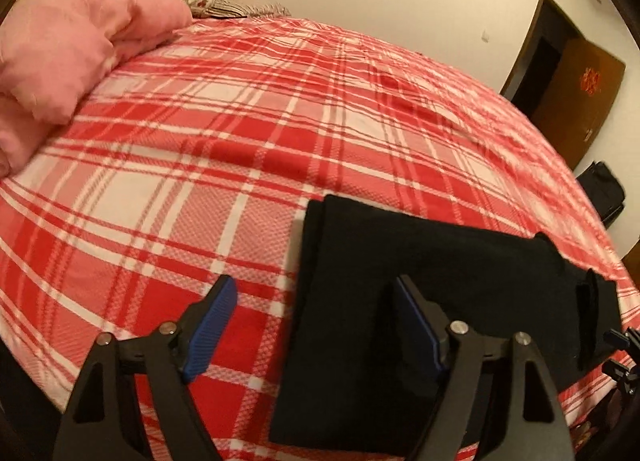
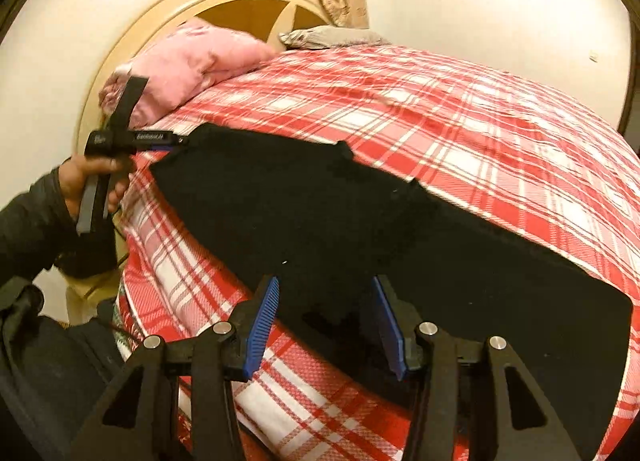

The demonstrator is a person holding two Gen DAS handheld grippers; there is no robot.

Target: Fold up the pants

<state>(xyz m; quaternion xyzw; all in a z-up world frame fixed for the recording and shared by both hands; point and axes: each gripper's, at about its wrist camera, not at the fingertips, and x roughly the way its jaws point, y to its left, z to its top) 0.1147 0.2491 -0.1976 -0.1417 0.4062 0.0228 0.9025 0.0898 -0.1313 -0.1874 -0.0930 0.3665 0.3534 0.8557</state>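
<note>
The black pants [image 2: 360, 221] lie flat on the bed [image 1: 240, 121], on its red-and-white plaid cover, near the bed's front edge; the cloth is laid in a long band with one layer over another. The left tool [image 1: 312, 325] is angled downward over the narrow end of the band, its blue-padded jaws set wide apart: one pad is over bare plaid, the other over the black cloth, and nothing is gripped. In the right wrist view, a hand [image 2: 92, 181] in a dark sleeve holds that tool's grip at the far left end of the pants. The right tool [image 2: 324, 325] is also angled downward above the cloth's near edge, its jaws partly apart and clamped on nothing. A pink pillow [image 1: 72, 49] rests against the headboard [image 2: 132, 41].
</note>
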